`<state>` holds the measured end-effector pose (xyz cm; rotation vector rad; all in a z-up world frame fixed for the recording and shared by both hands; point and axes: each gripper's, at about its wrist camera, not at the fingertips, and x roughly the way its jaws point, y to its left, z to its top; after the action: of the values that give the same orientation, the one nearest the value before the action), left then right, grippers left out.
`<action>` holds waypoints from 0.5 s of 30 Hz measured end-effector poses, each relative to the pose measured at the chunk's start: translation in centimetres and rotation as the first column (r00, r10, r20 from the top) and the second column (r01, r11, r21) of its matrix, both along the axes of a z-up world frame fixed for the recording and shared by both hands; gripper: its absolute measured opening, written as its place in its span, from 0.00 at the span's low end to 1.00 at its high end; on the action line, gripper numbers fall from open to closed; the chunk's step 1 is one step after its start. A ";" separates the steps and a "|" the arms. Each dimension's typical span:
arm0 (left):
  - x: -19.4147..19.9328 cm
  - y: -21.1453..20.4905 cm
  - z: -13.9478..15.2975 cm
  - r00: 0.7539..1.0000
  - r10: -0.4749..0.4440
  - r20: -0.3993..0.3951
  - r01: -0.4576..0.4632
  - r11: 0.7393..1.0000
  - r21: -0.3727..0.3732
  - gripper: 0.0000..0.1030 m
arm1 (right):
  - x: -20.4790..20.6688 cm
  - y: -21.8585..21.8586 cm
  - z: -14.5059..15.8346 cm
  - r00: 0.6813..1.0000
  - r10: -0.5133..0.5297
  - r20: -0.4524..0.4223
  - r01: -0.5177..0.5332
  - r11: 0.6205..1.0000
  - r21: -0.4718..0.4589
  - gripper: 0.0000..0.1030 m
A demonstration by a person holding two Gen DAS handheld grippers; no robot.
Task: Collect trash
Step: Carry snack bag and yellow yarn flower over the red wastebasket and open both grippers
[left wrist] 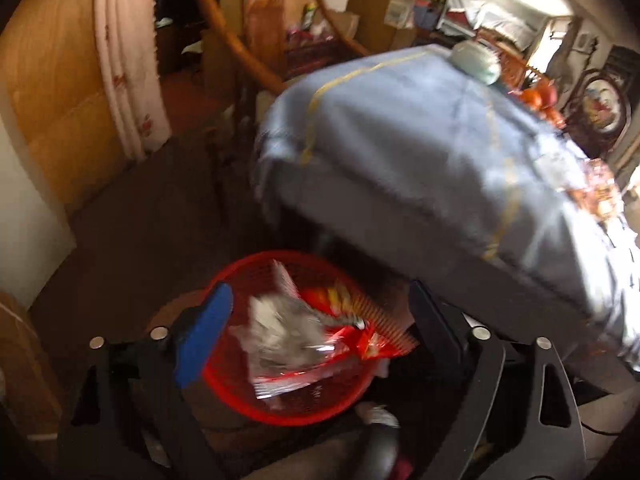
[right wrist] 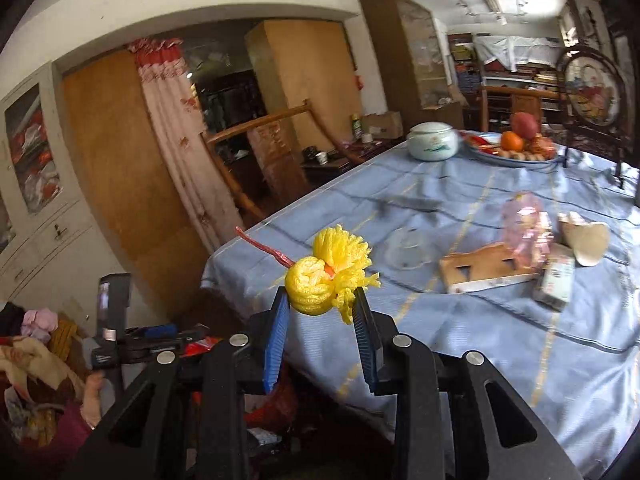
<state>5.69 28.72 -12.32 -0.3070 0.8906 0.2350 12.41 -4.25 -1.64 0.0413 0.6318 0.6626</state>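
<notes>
Holding yellow net (right wrist: pixel 316 280) in clamped right gripper (right wrist: pixel 320 312); left gripper (left wrist: pixel 312 344) spread empty over part-filled red basket (left wrist: pixel 240 396); wrappers (right wrist: pixel 524 232) left on table (right wrist: pixel 500 344).

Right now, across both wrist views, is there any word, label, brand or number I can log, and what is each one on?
None can be read.
Red snack wrapper in the red basket: print blurred.
Small box on the blue tablecloth: label too blurred.
Green can on the far side table: too small.
Yellow net in the right gripper: no text.
</notes>
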 end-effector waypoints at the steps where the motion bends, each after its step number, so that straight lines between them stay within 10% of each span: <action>1: 0.0 0.5 -0.4 1.000 0.013 -0.009 -0.013 1.000 -0.010 0.88 | -0.1 1.2 -0.2 1.000 0.022 -0.008 -0.022 1.000 -0.011 0.31; 15: -3.3 6.8 0.0 0.975 0.210 0.073 -0.213 0.976 0.039 0.93 | -1.5 15.1 -4.4 0.950 0.278 -0.146 -0.295 0.948 -0.116 0.31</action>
<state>2.43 35.56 -12.33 -0.3652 0.7830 0.4395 10.90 10.88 -6.00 -0.1398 0.8146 0.9018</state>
